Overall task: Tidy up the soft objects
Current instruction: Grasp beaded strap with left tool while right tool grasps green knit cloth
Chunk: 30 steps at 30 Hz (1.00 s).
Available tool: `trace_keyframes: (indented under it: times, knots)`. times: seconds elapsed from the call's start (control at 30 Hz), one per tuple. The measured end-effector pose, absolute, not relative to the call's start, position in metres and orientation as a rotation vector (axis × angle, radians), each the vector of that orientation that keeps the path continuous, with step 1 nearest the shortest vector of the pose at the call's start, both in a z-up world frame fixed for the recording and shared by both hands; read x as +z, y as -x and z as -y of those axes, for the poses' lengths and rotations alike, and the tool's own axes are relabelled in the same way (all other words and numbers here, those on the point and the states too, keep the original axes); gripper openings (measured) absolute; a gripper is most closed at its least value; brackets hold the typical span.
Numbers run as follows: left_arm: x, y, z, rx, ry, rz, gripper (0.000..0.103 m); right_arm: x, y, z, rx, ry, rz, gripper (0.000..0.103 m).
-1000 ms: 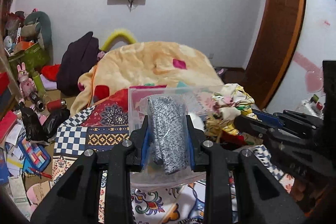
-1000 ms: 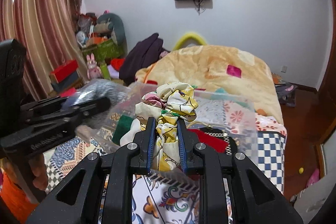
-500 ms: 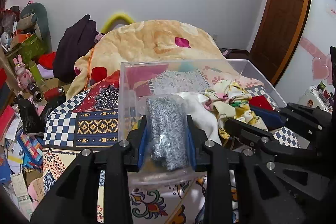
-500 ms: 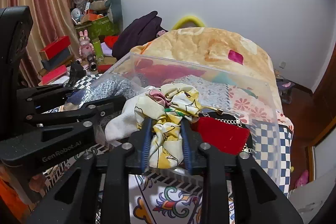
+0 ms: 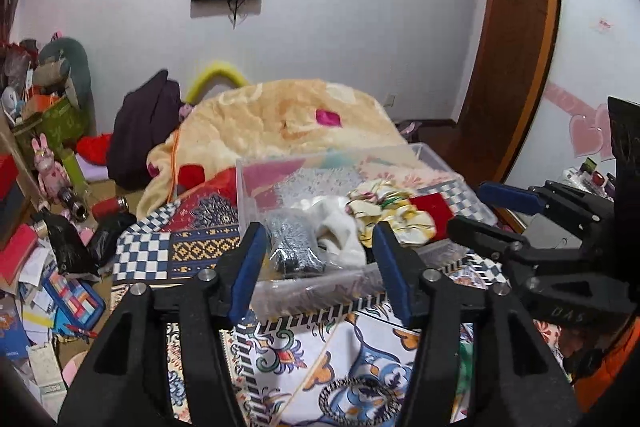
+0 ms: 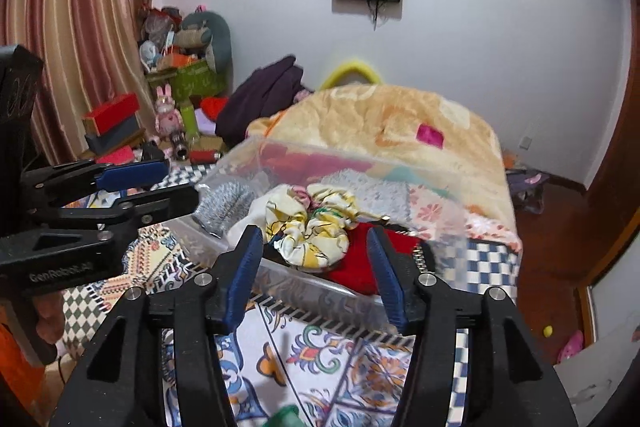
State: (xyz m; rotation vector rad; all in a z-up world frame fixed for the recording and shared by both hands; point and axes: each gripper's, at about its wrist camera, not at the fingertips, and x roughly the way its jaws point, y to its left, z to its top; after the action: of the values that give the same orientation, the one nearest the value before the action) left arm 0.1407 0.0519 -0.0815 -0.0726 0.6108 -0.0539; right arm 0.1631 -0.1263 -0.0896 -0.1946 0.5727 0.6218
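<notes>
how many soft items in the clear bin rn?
4 visible in the bin: grey knit front-left, white cloth beside it, floral scrunchie centre, red cloth right. More may be hidden underneath. Left gripper and right gripper are open.

Bin (image 5: pixel 256 187) on patterned bedcover (image 5: pixel 320 359) | in bin, left to right: knit bundle (image 5: pixel 292 243), cloth (image 5: pixel 340 227), scrunchie (image 5: pixel 384 207), flat pouch (image 5: pixel 434 207) | quilt (image 5: pixel 280 119) behind bin | floor clutter (image 5: pixel 44 259) left of bed.
</notes>
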Motion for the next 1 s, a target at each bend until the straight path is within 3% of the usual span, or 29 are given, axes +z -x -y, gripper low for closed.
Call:
trace_keyframes:
  times: [0.1, 0.2, 0.4, 0.73, 1.0]
  knots:
    - [-0.074, -0.125, -0.050, -0.066, 0.071, -0.591, 0.065, -0.081, -0.148, 0.142, 0.599, 0.177, -0.517, 0.079]
    - [-0.073, -0.112, -0.050, -0.068, 0.078, -0.585, 0.075, -0.079, -0.136, 0.155, 0.589, 0.176, -0.498, 0.082]
    - [-0.092, -0.099, -0.046, -0.067, 0.074, -0.646, 0.076, -0.098, -0.126, 0.172, 0.582, 0.138, -0.565, 0.092]
    - [-0.161, -0.082, -0.030, -0.081, 0.053, -0.819, 0.087, -0.170, -0.117, 0.179, 0.546, 0.153, -0.793, 0.092]
    - [-0.198, -0.082, -0.022, -0.113, 0.098, -0.909, 0.088, -0.196, -0.109, 0.190, 0.524, 0.124, -0.844, 0.091]
